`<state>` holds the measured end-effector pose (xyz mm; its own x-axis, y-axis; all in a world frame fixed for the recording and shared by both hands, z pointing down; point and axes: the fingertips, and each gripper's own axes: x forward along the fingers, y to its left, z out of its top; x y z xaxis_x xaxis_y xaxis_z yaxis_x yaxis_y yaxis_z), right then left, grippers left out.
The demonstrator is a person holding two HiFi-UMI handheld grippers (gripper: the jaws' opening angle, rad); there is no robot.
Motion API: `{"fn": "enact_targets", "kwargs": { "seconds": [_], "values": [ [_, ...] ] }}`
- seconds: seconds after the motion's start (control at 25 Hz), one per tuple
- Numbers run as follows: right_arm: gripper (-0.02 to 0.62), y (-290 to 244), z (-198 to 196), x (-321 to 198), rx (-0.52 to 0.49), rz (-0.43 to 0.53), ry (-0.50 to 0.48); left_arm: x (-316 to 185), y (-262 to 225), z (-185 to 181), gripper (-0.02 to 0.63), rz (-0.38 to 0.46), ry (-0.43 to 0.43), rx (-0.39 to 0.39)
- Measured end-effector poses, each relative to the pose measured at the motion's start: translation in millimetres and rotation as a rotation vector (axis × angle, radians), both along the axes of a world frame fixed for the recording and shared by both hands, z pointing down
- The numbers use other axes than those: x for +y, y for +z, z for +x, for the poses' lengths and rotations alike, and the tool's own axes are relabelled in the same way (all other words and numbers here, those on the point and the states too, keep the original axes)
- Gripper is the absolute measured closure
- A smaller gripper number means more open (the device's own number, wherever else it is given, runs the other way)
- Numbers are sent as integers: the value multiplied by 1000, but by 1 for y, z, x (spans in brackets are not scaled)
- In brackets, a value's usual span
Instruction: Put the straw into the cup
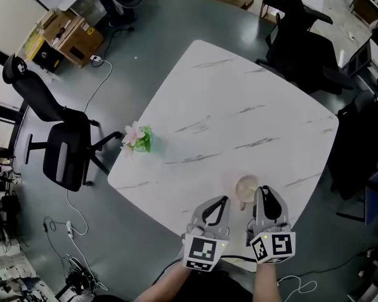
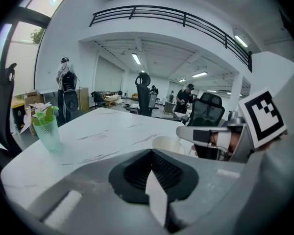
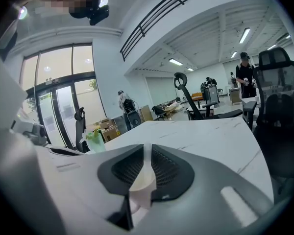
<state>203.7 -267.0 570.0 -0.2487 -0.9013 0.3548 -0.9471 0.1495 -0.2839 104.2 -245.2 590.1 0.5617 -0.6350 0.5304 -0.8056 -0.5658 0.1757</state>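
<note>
A pale paper cup (image 1: 245, 186) stands near the front edge of the white marble table (image 1: 239, 106). My right gripper (image 1: 263, 192) is at the cup's right side. In the right gripper view its jaws (image 3: 143, 151) are shut on the cup's cream wall (image 3: 141, 182). My left gripper (image 1: 219, 201) hangs just left of the cup. In the left gripper view its jaws (image 2: 152, 155) are shut on a thin flat white strip, apparently the straw (image 2: 156, 195). Beyond those jaws are the cup (image 2: 166, 143) and the right gripper (image 2: 210, 136).
A green cup of flowers (image 1: 140, 139) stands at the table's left edge. A black office chair (image 1: 60, 150) is on the floor to the left, and another (image 1: 302, 36) at the far right. Boxes and cables lie on the floor. People stand far off in the hall.
</note>
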Motion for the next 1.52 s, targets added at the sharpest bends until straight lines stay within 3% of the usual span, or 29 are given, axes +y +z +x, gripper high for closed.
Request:
{"fn": "enact_targets", "kwargs": {
  "seconds": [0.4, 0.56, 1.0, 1.2, 1.28, 1.4, 1.52],
  "values": [
    [537, 9, 1, -4, 38, -5, 20, -1, 2, -2, 604, -16, -11, -3],
    [450, 6, 2, -2, 40, -14, 27, -2, -4, -1, 604, -7, -5, 5],
    [451, -50, 13, 16, 43, 69, 101, -3, -47, 2, 604, 71, 18, 53],
    [488, -84, 11, 28, 16, 146, 145, -2, -77, 0, 604, 141, 28, 93],
    [543, -97, 9, 32, 17, 178, 161, -3, -89, -2, 604, 173, 33, 106],
    [551, -115, 2, 41, 15, 218, 171, -1, -105, -9, 604, 215, 36, 123],
    [601, -131, -6, 54, 14, 259, 180, 4, -120, -17, 604, 252, 38, 138]
  ]
}}
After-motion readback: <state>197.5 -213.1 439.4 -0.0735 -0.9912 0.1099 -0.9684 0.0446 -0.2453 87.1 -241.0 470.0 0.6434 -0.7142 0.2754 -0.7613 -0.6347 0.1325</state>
